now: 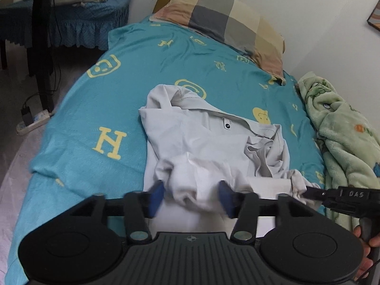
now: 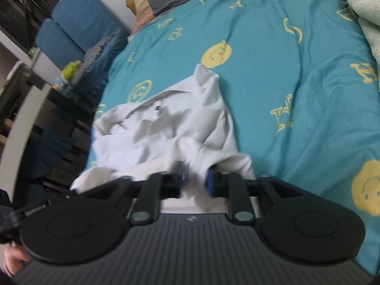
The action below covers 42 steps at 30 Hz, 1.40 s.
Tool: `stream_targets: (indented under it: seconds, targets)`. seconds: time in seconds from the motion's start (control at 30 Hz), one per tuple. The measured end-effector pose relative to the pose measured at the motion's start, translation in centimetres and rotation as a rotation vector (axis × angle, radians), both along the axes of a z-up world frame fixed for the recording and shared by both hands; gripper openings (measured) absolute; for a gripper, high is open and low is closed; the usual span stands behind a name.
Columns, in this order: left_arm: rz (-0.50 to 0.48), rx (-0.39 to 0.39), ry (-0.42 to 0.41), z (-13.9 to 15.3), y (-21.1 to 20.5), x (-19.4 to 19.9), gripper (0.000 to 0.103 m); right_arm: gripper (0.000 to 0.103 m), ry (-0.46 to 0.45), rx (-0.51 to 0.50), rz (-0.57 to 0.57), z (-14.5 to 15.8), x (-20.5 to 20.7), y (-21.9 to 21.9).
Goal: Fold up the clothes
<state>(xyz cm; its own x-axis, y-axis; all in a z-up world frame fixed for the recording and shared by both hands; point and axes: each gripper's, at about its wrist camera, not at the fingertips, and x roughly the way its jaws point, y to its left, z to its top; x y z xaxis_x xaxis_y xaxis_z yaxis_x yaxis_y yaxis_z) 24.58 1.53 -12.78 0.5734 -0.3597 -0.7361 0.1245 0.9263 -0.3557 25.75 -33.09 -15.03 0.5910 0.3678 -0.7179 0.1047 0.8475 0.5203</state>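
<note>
Bedspread [image 1: 95, 109], teal, yellow-lettered, under shirt [image 1: 197, 140]

Both tongs [image 1: 192, 196] [image 2: 195, 182] are black, ribbed-bodied, with blue pads [image 1: 155, 198] and silver rivets.

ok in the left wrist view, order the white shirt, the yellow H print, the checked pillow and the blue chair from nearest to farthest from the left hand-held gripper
1. White shirt: bunched between the fingers of the left hand-held gripper.
2. Yellow H print: on the bedsheet, to the left.
3. Checked pillow: at the head of the bed, upper right.
4. Blue chair: beyond the bed, upper left.
</note>
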Motion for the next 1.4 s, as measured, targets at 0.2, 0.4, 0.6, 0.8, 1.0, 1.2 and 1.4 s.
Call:
stream_targets:
  seconds: [0.2,0.4,0.6,0.8,1.0,1.2,1.4]
  targets:
    - [-0.008,0.030,-0.027,2.8,-0.4,-6.7,0.080,0.060,-0.054,0.034,-0.006,3.7,-5.1,0.9]
    - [0.001,0.006,0.004,3.5,-0.1,-13.2,0.080,0.061,-0.044,0.111,-0.023,4.7,-10.9,2.1]
    - [0.039,-0.070,0.038,3.4,1.3,-16.8,0.081,0.061,0.023,0.278,-0.085,2.6,-15.8,2.7]
    - [0.060,-0.043,0.075,2.3,1.1,-17.0,0.081,0.061,0.120,0.350,-0.171,0.0,-17.2,3.0]
    - [0.051,-0.030,0.106,1.2,0.6,-16.3,0.081,0.068,0.218,0.432,-0.243,-2.5,-17.2,2.7]
    - [0.071,-0.117,0.195,-0.9,1.2,-15.3,0.087,0.078,0.263,0.455,-0.284,-3.6,-17.1,2.7]
    - [0.137,-0.298,0.321,-4.7,2.7,-14.1,0.087,0.078,0.326,0.529,-0.398,-6.0,-17.2,2.2]
